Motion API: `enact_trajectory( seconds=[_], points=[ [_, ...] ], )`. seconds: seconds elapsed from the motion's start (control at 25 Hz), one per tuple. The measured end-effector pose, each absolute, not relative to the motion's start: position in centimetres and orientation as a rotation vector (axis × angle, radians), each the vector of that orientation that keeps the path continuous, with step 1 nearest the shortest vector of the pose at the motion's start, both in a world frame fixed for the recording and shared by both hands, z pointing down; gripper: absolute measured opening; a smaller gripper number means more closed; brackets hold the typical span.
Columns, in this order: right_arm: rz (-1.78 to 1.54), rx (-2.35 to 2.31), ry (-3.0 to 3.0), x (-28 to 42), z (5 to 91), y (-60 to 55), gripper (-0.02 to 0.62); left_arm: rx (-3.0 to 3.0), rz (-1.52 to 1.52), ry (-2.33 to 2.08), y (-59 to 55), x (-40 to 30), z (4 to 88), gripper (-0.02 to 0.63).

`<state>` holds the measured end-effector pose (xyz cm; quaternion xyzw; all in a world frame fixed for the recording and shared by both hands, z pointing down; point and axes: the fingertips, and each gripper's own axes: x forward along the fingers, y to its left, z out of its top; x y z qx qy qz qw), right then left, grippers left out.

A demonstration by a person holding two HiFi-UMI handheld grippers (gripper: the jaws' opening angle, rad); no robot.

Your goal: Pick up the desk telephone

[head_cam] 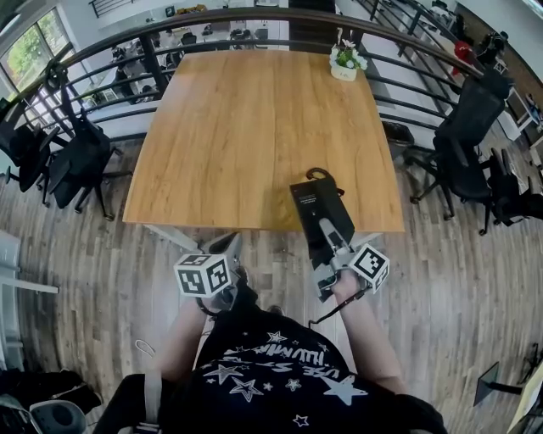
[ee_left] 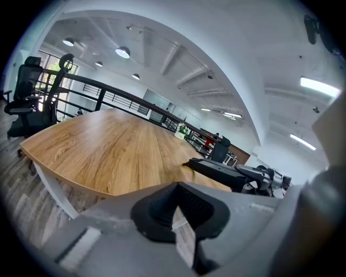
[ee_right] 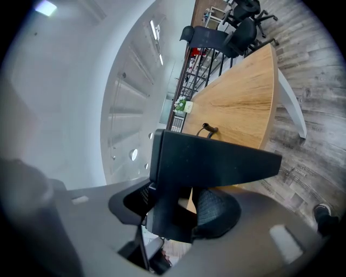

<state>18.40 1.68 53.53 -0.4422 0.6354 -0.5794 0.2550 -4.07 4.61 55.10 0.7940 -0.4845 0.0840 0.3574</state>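
The black desk telephone [head_cam: 316, 208] hangs over the wooden table's [head_cam: 246, 127] near right edge, with my right gripper [head_cam: 329, 246] shut on its near end. In the right gripper view the phone's dark body [ee_right: 205, 157] is wedged between the pads, and its cord [ee_right: 208, 129] loops onto the tabletop behind. My left gripper [head_cam: 231, 247] is below the table's near edge, left of the phone, shut with nothing in it. The left gripper view has its pads [ee_left: 162, 208] together and the phone [ee_left: 216, 170] off to the right, apart from them.
A small potted plant [head_cam: 345, 63] stands at the table's far right corner. A curved dark railing [head_cam: 254, 17] runs behind the table. Black office chairs stand at the left [head_cam: 81, 161] and at the right [head_cam: 467, 136]. The floor is wood plank.
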Motion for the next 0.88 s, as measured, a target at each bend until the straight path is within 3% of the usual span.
enact_trajectory(
  seconds=[0.88],
  points=[
    [-1.604, -1.187, 1.695, 19.1, 55.6, 7.6, 0.210, 2.059, 0.250, -1.246, 9.3, -3.1, 56.0, 0.002]
  ],
)
